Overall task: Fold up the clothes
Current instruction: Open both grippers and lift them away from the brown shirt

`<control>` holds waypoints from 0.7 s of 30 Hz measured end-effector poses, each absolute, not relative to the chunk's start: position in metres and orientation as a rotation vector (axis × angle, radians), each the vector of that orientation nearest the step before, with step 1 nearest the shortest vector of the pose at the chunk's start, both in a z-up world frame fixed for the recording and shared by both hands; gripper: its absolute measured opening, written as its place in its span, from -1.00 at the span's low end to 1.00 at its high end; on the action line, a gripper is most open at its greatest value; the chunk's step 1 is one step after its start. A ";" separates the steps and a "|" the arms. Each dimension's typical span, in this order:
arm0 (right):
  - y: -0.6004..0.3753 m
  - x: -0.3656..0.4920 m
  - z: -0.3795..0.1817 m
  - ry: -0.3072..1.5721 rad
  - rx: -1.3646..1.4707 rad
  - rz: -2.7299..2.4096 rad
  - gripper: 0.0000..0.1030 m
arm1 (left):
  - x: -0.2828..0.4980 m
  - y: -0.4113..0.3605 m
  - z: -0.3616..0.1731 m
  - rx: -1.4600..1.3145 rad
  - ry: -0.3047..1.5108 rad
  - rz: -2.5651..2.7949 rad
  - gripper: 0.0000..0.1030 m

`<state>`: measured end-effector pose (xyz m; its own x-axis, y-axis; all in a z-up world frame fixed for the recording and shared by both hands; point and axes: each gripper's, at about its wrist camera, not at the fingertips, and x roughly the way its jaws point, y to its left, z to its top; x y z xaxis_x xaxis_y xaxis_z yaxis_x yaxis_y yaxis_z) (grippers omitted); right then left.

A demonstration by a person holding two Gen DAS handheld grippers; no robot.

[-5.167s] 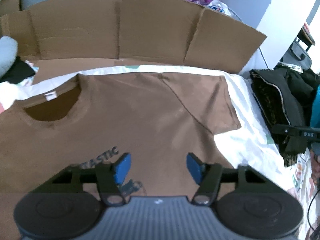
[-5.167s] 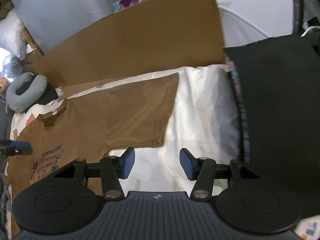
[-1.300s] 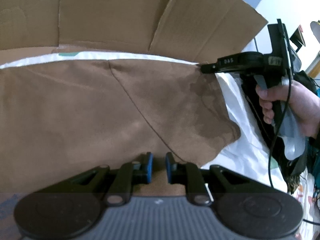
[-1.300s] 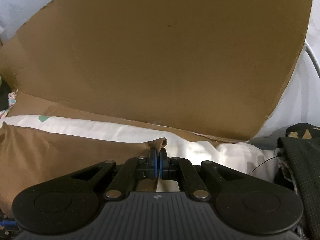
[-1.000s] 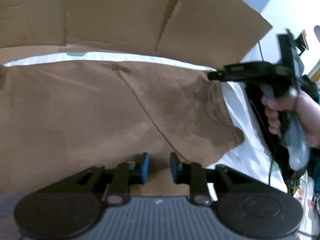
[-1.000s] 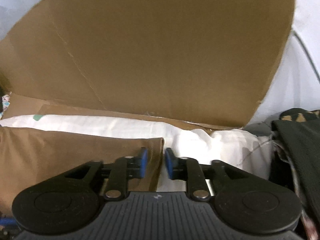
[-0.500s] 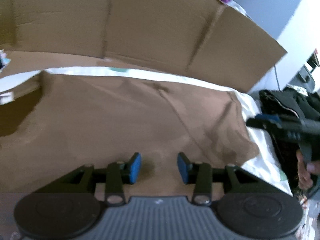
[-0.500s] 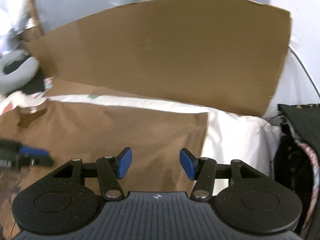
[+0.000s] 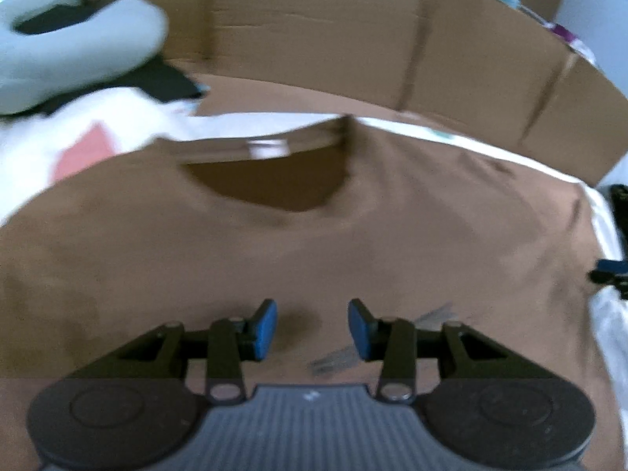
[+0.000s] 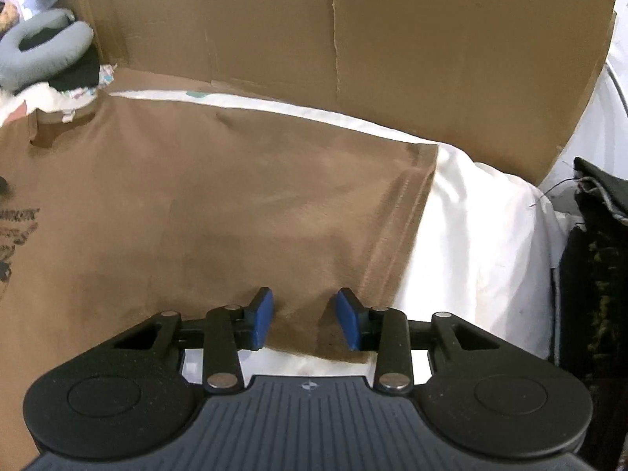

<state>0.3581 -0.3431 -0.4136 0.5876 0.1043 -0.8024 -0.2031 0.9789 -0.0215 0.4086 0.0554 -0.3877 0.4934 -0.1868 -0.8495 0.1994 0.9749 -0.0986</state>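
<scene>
A brown T-shirt (image 9: pixel 353 243) lies flat on a white sheet, chest print up. Its neck opening (image 9: pixel 267 184) with a white label shows in the left wrist view. My left gripper (image 9: pixel 312 327) is open and empty above the upper chest, below the neck. In the right wrist view the shirt (image 10: pixel 219 196) spreads left, its right sleeve ending at a hem (image 10: pixel 408 227). My right gripper (image 10: pixel 305 318) is open and empty over the sleeve's lower edge. The tip of the right gripper (image 9: pixel 608 276) shows at the left view's right edge.
A cardboard wall (image 10: pixel 353 47) stands behind the white sheet (image 10: pixel 479 243). A grey neck pillow (image 10: pixel 43 51) on dark cloth lies at the back left. A dark pile of clothes (image 10: pixel 596 274) lies at the right edge.
Both grippers let go of the sleeve and opened. The left gripper has swung left to the neck area. The right gripper has pulled back to the sleeve's lower edge.
</scene>
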 end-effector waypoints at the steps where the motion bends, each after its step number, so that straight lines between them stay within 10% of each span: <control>1: -0.345 0.357 -0.413 0.932 -0.133 0.167 -0.18 | 0.408 0.068 -0.387 0.011 1.034 -0.214 -0.16; 21: -0.355 0.350 -0.370 0.905 -0.155 0.071 -0.19 | 0.373 0.245 -0.354 0.037 1.042 0.085 -0.16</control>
<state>0.3502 -0.3553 -0.3698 0.6161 -0.0036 -0.7877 -0.1268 0.9865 -0.1037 0.3730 0.2451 -0.3537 0.5012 0.0875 -0.8609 -0.0523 0.9961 0.0707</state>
